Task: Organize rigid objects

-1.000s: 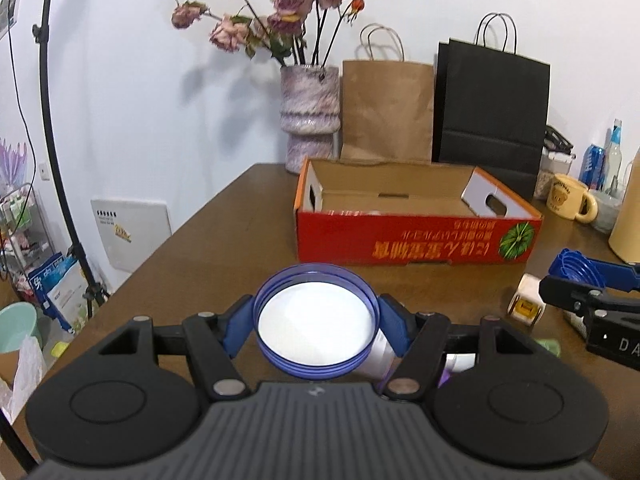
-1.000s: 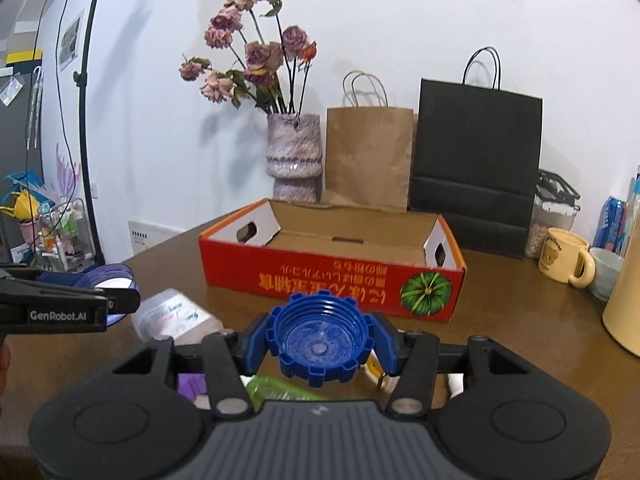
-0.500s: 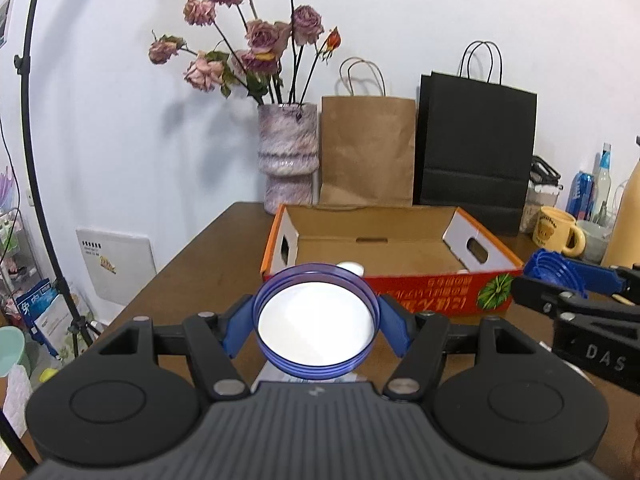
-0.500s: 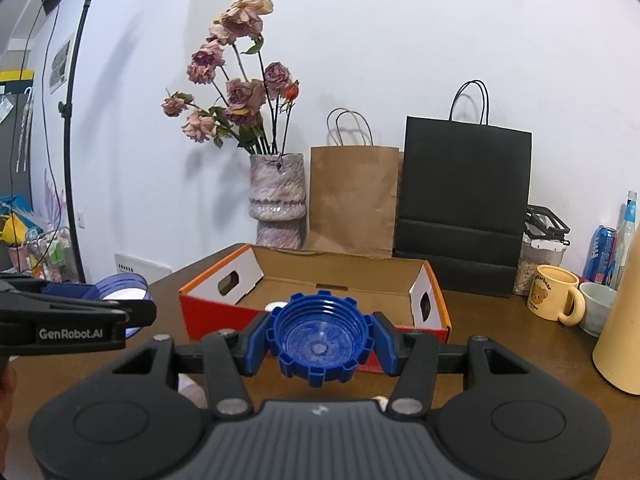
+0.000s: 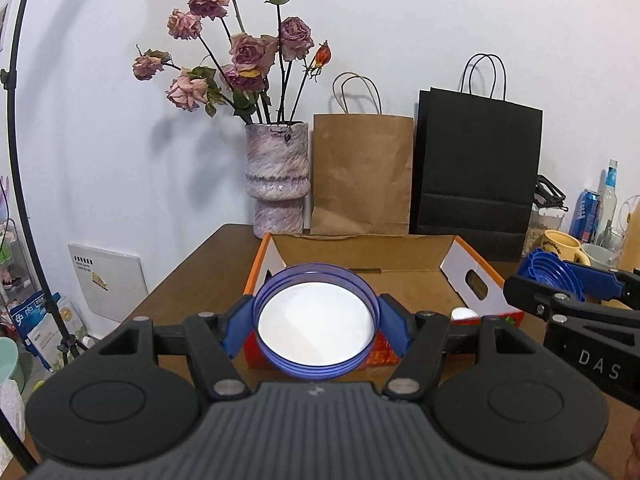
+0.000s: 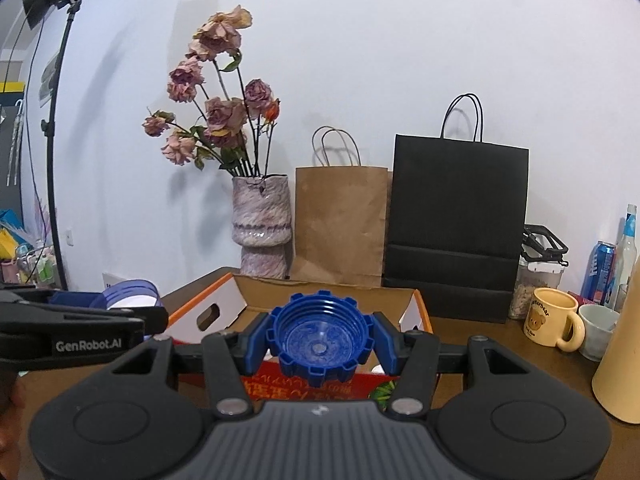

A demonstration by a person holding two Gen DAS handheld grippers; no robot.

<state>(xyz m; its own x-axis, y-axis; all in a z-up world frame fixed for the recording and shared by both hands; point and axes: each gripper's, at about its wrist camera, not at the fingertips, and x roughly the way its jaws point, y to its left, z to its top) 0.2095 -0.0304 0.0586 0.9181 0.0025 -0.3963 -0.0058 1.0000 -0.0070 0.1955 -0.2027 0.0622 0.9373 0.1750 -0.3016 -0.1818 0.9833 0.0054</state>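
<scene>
Carrying step: left gripper (image 5: 316,326) jaws clamp a white-lined lid (image 5: 316,326), right gripper (image 6: 320,338) jaws a blue screw cap (image 6: 320,338); next, release both inside the cardboard box (image 5: 400,276).

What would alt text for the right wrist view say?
The right gripper clamps a ridged blue screw cap, held before an open red cardboard box on a brown table; the left gripper holds a purple-rimmed lid alongside.
</scene>
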